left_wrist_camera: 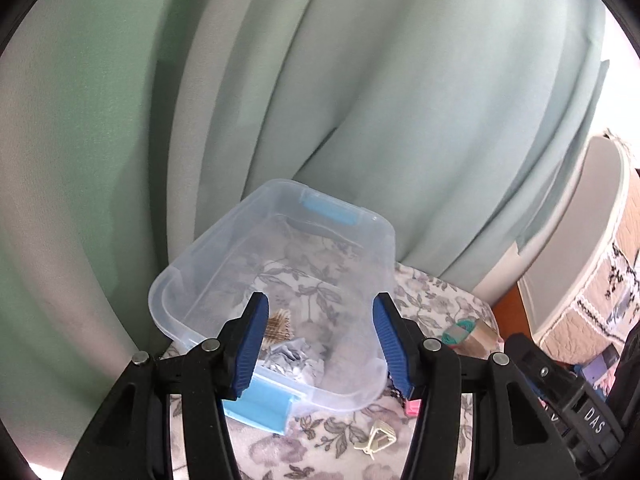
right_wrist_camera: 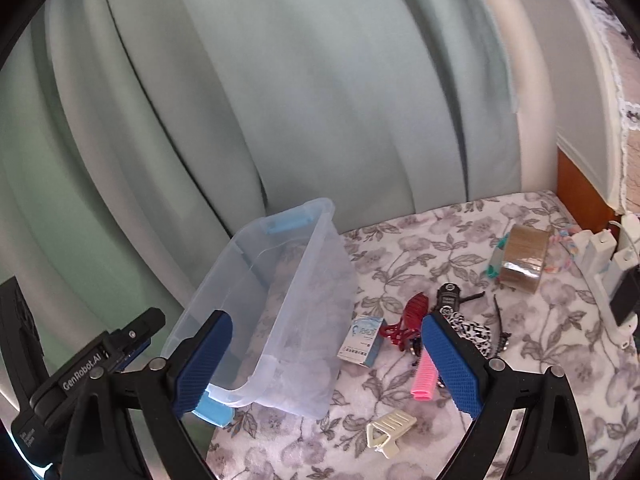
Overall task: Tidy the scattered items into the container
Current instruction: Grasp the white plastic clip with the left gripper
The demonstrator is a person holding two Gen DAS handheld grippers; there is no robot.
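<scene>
Two grippers, left (left_wrist_camera: 320, 336) half open, right (right_wrist_camera: 326, 364) wide, both empty. We see the clip (right_wrist_camera: 390, 432) nearest our right gripper, just below-right of the bin (right_wrist_camera: 280, 280).

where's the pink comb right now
In the right wrist view the pink comb lies on the floral cloth, right of the bin, between the red clip and cream clip.

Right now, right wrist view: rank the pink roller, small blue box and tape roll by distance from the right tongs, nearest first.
1. Pink roller: lying against the inner side of the right tongs' right-hand finger.
2. Small blue box: centre, beside the clear container.
3. Tape roll: far right, near the bed edge.
</scene>
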